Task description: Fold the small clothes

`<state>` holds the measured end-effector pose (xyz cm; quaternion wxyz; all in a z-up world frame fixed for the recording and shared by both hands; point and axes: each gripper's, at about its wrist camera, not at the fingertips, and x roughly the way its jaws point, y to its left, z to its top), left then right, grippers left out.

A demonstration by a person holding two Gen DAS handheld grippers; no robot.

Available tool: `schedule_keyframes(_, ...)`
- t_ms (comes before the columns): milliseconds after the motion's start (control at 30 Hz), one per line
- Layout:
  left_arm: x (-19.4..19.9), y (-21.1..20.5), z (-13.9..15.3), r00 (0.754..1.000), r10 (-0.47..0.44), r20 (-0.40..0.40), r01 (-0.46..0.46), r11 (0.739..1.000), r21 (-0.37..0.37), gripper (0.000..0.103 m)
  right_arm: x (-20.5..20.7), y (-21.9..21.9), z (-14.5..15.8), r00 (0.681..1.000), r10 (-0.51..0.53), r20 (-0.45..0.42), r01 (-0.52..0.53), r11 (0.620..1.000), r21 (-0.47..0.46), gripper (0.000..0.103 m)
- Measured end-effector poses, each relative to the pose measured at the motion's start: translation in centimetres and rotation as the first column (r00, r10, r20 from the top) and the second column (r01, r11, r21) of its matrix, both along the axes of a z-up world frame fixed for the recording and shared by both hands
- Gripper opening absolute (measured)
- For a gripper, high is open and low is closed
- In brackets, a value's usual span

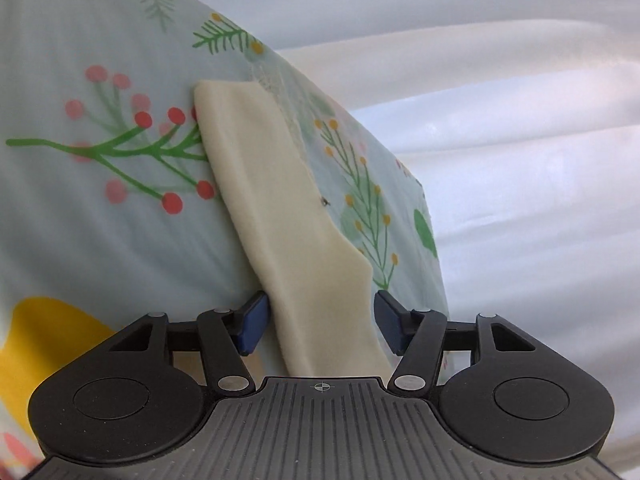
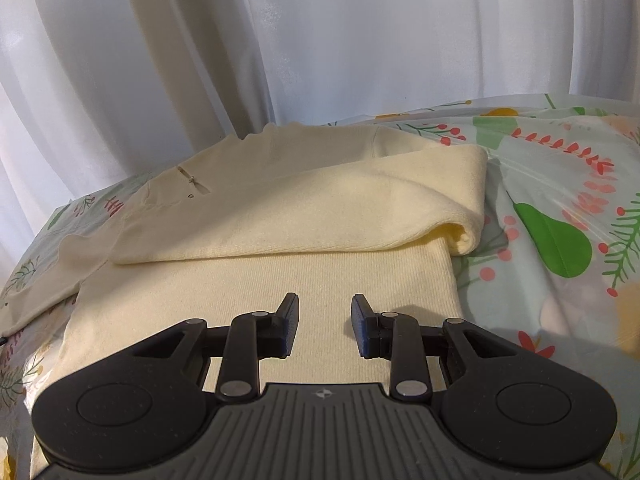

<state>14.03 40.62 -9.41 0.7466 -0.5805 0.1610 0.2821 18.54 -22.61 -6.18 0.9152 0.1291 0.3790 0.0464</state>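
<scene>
Partly folded: cream sweater [image 2: 280, 248] on the floral tablecloth [image 2: 560, 240], one sleeve [image 2: 320, 208] already across the body. Other sleeve [image 1: 288, 208] still out flat, lying between the left gripper [image 1: 320, 320] jaws, apart, unclamped. Right gripper [image 2: 325, 320] above near hem, jaws apart, empty.

The cream garment [image 2: 280, 216] is showing as soft, matt knitted cloth, finely ribbed near its hem, while the floral table cover [image 2: 560, 240] is looking smooth and slightly glossy, like plastic film. The curtain [image 2: 320, 40] behind is hanging as thin, faintly shiny white fabric. The right gripper [image 2: 325, 320] is showing matt black plastic with small bright metal pins.
</scene>
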Motion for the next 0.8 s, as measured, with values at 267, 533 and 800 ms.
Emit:
schedule_keyframes(267, -0.1, 3.5, -1.0, 0.996, 0.088, -0.009, -0.088, 0.996, -0.017, 0.018, 0.0, 0.7, 0.7, 1.000, 0.019, 0.012, -0.019, 1.000, -0.013, 0.028)
schedule_keyframes(533, 1.3, 0.4, 2.4, 0.999, -0.004, -0.032, 0.012, 0.971, 0.240, 0.009, -0.2, 0.1, 0.8, 1.000, 0.010, 0.000, -0.010, 1.000, -0.013, 0.028)
schedule_keyframes(800, 8.5, -14.9, 11.0, 0.854, -0.520, -0.029, 0.410, 0.637, 0.653, 0.009, -0.4, -0.2, 1.7, 1.000, 0.005, 0.018, -0.005, 1.000, 0.013, 0.028)
